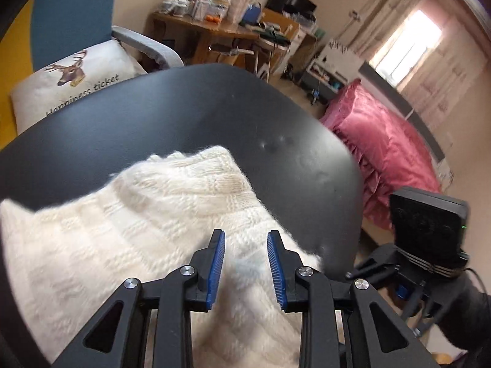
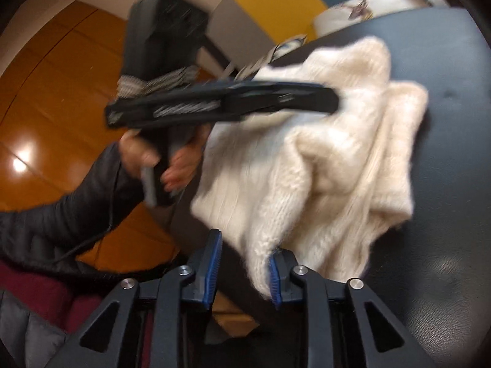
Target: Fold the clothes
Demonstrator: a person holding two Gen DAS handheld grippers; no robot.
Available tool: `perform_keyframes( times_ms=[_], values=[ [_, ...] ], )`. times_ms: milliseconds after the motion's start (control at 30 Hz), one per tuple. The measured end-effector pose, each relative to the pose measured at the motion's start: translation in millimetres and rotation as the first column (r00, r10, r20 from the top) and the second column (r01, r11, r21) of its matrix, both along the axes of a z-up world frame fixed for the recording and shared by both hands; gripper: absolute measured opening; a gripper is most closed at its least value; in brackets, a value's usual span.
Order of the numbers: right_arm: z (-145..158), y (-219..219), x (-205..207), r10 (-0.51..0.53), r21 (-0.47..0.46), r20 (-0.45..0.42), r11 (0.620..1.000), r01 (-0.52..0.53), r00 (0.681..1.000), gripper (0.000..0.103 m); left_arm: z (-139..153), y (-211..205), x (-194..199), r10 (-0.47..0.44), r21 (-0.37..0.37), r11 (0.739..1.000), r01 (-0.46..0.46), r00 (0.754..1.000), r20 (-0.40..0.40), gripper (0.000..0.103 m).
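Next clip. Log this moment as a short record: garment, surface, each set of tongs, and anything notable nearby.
garment: cream knit sweater, bunched and partly folded, one edge hanging past the table's near edge
surface: black table
left tongs: open, above the sweater, nothing between the blue pads
right tongs: open, at the sweater's overhanging edge, fabric against one pad, not clamped
left hand: grips the left tool's handle, dark sleeve
nearby: deer-print cushion on a blue chair; pink bedcover
image quality: right wrist view motion-blurred
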State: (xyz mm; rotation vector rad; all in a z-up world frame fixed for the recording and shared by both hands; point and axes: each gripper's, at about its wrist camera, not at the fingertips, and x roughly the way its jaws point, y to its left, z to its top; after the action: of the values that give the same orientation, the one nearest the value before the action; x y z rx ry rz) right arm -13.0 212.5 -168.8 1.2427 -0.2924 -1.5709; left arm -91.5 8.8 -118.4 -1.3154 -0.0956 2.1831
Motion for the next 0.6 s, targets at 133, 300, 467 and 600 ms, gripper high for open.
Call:
perform_keyframes(
  times_ms=[133, 300, 467, 600],
  values=[
    [-11, 5, 1, -0.001, 0.045, 0.029, 0.999, -0.001, 1.000, 0.010, -17, 26, -8, -0.019, -0.109, 0.994, 0.020, 1.000, 0.017, 0.030],
    [-25, 12, 2, -0.003, 0.102, 0.065, 0.995, -0.004, 0.998, 0.010, -23, 41, -11, 0.007, -0.134, 0.991, -0.009, 1.000, -0.008, 0.032],
    [7, 24, 3, -0.082, 0.140, -0.056, 0.986, 0.090, 0.995, 0.027, 0, 19, -8, 0.051, -0.019, 0.999, -0.051, 0.999, -0.009, 0.033],
    [42, 35, 3, -0.156, 0.154, -0.185, 0.970, 0.186, 0.970, 0.027, 30, -24, 12, 0.143, 0.068, 0.988, -0.138, 0.987, -0.075, 0.035]
  ],
)
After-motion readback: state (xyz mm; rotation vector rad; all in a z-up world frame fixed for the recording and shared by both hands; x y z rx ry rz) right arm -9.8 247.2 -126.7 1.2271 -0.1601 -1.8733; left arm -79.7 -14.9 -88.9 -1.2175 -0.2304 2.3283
